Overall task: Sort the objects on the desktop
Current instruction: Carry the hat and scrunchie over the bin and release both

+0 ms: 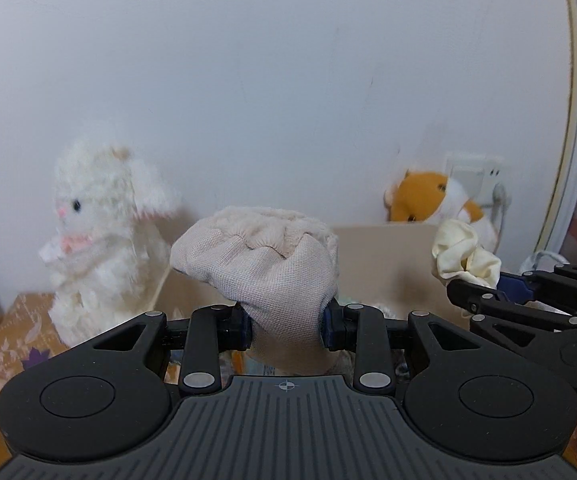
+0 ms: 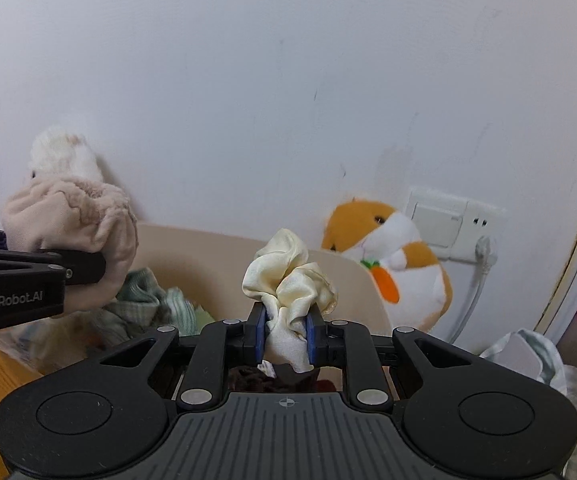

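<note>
My left gripper (image 1: 287,326) is shut on a beige fleece-lined bundle of cloth (image 1: 264,256), held up in front of an open cardboard box (image 1: 384,264). In the right wrist view that bundle (image 2: 72,236) shows at the left with the left gripper (image 2: 84,268) clamped on it. My right gripper (image 2: 286,338) is shut on a cream satin scrunchie (image 2: 288,280), which rises above its blue pads over the same box (image 2: 216,256). From the left wrist view the scrunchie (image 1: 464,256) and the right gripper (image 1: 472,292) appear at the right.
A white fluffy lamb toy (image 1: 100,240) stands left of the box against the wall. An orange and white hamster plush (image 2: 392,260) leans behind the box beside a wall socket (image 2: 452,224) with a plugged cable. Green and pale cloths (image 2: 152,300) lie inside the box. White bagged items (image 2: 528,356) sit at the right.
</note>
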`<state>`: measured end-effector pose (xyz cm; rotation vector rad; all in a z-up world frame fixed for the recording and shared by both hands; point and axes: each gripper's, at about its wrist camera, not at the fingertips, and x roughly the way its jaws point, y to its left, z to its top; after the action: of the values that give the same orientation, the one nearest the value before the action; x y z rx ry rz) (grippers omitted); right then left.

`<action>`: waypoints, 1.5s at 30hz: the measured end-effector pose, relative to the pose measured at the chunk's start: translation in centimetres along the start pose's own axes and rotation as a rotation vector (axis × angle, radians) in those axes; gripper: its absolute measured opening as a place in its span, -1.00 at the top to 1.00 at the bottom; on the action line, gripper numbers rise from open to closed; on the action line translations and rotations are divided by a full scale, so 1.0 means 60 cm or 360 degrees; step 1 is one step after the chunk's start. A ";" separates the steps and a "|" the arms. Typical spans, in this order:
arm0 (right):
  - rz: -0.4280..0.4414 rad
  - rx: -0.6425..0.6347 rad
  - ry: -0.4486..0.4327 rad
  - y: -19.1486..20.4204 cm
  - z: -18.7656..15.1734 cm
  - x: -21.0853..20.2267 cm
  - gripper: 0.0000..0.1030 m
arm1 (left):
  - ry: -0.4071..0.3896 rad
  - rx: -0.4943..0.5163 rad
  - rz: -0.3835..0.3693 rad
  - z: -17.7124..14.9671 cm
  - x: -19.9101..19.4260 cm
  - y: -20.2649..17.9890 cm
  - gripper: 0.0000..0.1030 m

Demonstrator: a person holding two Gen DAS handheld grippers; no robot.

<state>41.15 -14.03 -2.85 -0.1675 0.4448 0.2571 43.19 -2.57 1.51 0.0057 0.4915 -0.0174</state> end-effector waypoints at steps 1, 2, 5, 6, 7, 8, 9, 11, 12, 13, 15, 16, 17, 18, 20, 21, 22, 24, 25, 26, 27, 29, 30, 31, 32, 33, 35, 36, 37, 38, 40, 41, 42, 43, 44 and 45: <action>0.0001 -0.0009 0.0012 0.004 -0.001 0.008 0.56 | 0.0015 -0.0010 -0.0008 -0.003 0.004 0.003 0.36; 0.0007 -0.0021 0.0024 0.007 -0.001 0.013 0.45 | 0.0030 -0.0015 -0.0011 -0.004 0.009 0.003 0.32; 0.0030 -0.0070 0.0027 0.015 -0.003 0.018 0.21 | 0.0029 -0.0037 0.0018 -0.007 0.012 0.004 -0.04; 0.0031 -0.0082 0.0014 0.016 -0.002 0.019 0.17 | 0.0019 -0.0052 0.0021 -0.006 0.012 0.005 -0.23; 0.0027 -0.0092 0.0003 0.018 -0.003 0.019 0.08 | 0.0005 -0.0065 0.0019 -0.006 0.012 0.006 -0.31; 0.0023 -0.0096 -0.0008 0.019 -0.004 0.017 -0.06 | -0.0013 -0.0076 0.0020 -0.005 0.009 0.008 -0.46; 0.0018 -0.0095 -0.0024 0.018 -0.004 0.014 -0.19 | -0.0023 -0.0083 0.0022 -0.004 0.006 0.011 -0.54; 0.0015 -0.0091 -0.0061 0.018 -0.003 0.003 -0.30 | -0.0037 -0.0085 0.0024 0.001 0.000 0.014 -0.57; 0.0014 -0.0091 -0.0074 0.018 -0.001 -0.005 -0.33 | -0.0046 -0.0083 0.0027 0.003 -0.005 0.015 -0.57; 0.0009 -0.0089 -0.0087 0.016 0.000 -0.010 -0.40 | -0.0066 -0.0083 0.0035 0.004 -0.012 0.017 -0.57; 0.0000 -0.0074 -0.0116 0.013 0.003 -0.021 -0.51 | -0.0104 -0.0066 0.0056 0.005 -0.024 0.017 -0.65; -0.0001 -0.0064 -0.0128 0.011 0.004 -0.027 -0.51 | -0.0113 -0.0050 0.0059 0.005 -0.029 0.016 -0.65; -0.0001 -0.0054 -0.0138 0.010 0.005 -0.034 -0.53 | -0.0117 -0.0036 0.0060 0.004 -0.033 0.014 -0.65; -0.0002 -0.0049 -0.0144 0.007 0.006 -0.036 -0.54 | -0.0119 -0.0018 0.0063 0.004 -0.037 0.013 -0.65; -0.0013 -0.0052 -0.0159 0.005 0.007 -0.047 -0.65 | -0.0128 0.0013 0.0072 0.003 -0.045 0.011 -0.65; -0.0027 -0.0062 -0.0170 0.005 0.007 -0.053 -0.68 | -0.0134 0.0024 0.0082 0.004 -0.050 0.011 -0.65; -0.0036 -0.0067 -0.0180 0.004 0.006 -0.059 -0.68 | -0.0137 0.0027 0.0090 0.003 -0.053 0.011 -0.65; -0.0031 -0.0066 -0.0183 0.002 0.006 -0.070 -0.69 | -0.0133 0.0012 0.0096 0.004 -0.059 0.015 -0.66; -0.0029 -0.0065 -0.0185 0.001 0.006 -0.076 -0.69 | -0.0126 -0.0007 0.0091 0.004 -0.062 0.017 -0.66; -0.0033 -0.0067 -0.0190 0.001 0.007 -0.082 -0.70 | -0.0121 -0.0024 0.0085 0.005 -0.065 0.020 -0.66; -0.0039 -0.0070 -0.0198 0.001 0.008 -0.088 -0.74 | -0.0118 -0.0042 0.0080 0.005 -0.070 0.022 -0.66; -0.0037 -0.0071 -0.0207 -0.001 0.008 -0.100 -0.79 | -0.0122 -0.0050 0.0067 0.005 -0.080 0.024 -0.66; -0.0032 -0.0071 -0.0210 -0.003 0.008 -0.106 -0.80 | -0.0125 -0.0046 0.0062 0.005 -0.086 0.023 -0.66; -0.0029 -0.0071 -0.0213 -0.004 0.008 -0.113 -0.80 | -0.0129 -0.0040 0.0060 0.004 -0.093 0.022 -0.66; -0.0029 -0.0073 -0.0216 -0.005 0.006 -0.120 -0.80 | -0.0133 -0.0031 0.0054 0.003 -0.101 0.021 -0.66; -0.0030 -0.0073 -0.0220 -0.006 0.004 -0.128 -0.81 | -0.0139 -0.0022 0.0047 0.000 -0.109 0.019 -0.66; -0.0032 -0.0069 -0.0230 -0.009 -0.002 -0.144 -0.85 | -0.0154 -0.0003 0.0041 -0.007 -0.126 0.015 -0.66; -0.0031 -0.0064 -0.0236 -0.011 -0.005 -0.151 -0.88 | -0.0165 0.0014 0.0039 -0.014 -0.136 0.011 -0.66; -0.0027 -0.0052 -0.0238 -0.014 -0.010 -0.159 -0.89 | -0.0171 0.0043 0.0029 -0.022 -0.147 0.006 -0.66; -0.0021 -0.0042 -0.0235 -0.018 -0.014 -0.165 -0.89 | -0.0171 0.0074 0.0021 -0.031 -0.156 0.002 -0.67; -0.0016 -0.0028 -0.0228 -0.024 -0.026 -0.179 -0.90 | -0.0163 0.0144 0.0007 -0.051 -0.173 -0.006 -0.67; -0.0025 -0.0028 -0.0226 -0.027 -0.032 -0.186 -0.90 | -0.0162 0.0181 0.0002 -0.061 -0.180 -0.010 -0.67; -0.0038 -0.0030 -0.0221 -0.029 -0.039 -0.193 -0.90 | -0.0160 0.0230 0.0006 -0.074 -0.190 -0.016 -0.67; -0.0052 -0.0033 -0.0214 -0.031 -0.047 -0.201 -0.91 | -0.0156 0.0267 0.0013 -0.085 -0.196 -0.020 -0.67; -0.0063 -0.0038 -0.0208 -0.032 -0.055 -0.207 -0.91 | -0.0147 0.0309 0.0014 -0.098 -0.203 -0.026 -0.67; -0.0071 -0.0046 -0.0203 -0.033 -0.065 -0.217 -0.92 | -0.0138 0.0335 0.0006 -0.109 -0.211 -0.029 -0.67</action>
<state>28.80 -19.47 -0.34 -0.1877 0.3105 0.2290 28.94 -4.05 1.71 0.2114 0.4013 -0.0653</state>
